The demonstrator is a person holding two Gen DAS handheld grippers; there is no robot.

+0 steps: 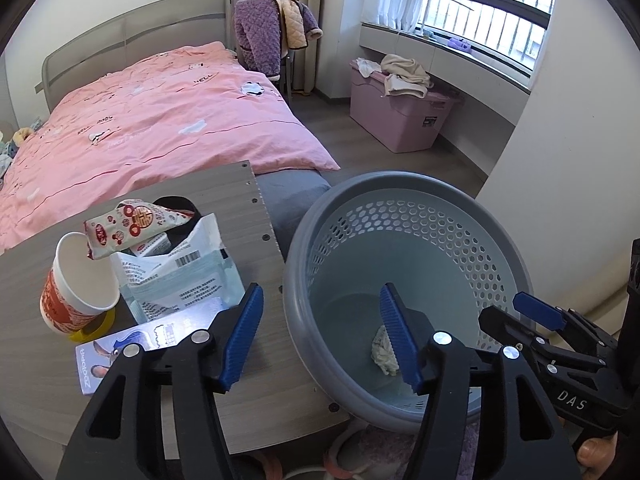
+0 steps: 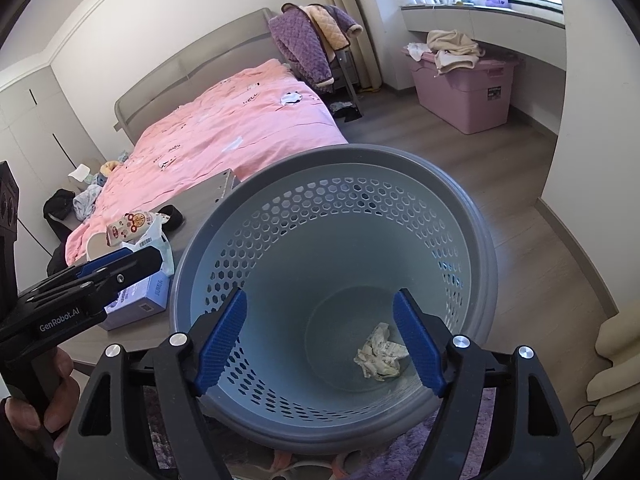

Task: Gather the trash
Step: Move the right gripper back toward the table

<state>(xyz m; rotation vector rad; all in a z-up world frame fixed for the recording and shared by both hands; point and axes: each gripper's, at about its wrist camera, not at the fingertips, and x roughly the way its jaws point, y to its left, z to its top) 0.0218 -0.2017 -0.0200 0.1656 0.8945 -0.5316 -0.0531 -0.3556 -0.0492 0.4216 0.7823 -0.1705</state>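
While both grippers are hovering empty with jaws apart, the right gripper (image 2: 320,344) over the gray basket (image 2: 460,208) and the left gripper (image 1: 320,336) straddling its rim, one crumpled paper wad (image 2: 380,356) is lying at the basket's bottom. The step in hand is judged to be fetching the next piece. Beyond, on the desk (image 1: 36,344), the paper cup (image 1: 76,280), snack wrapper (image 1: 132,228) and torn pouch (image 1: 192,276) are waiting; the left jaws are needing to shift over one and close.
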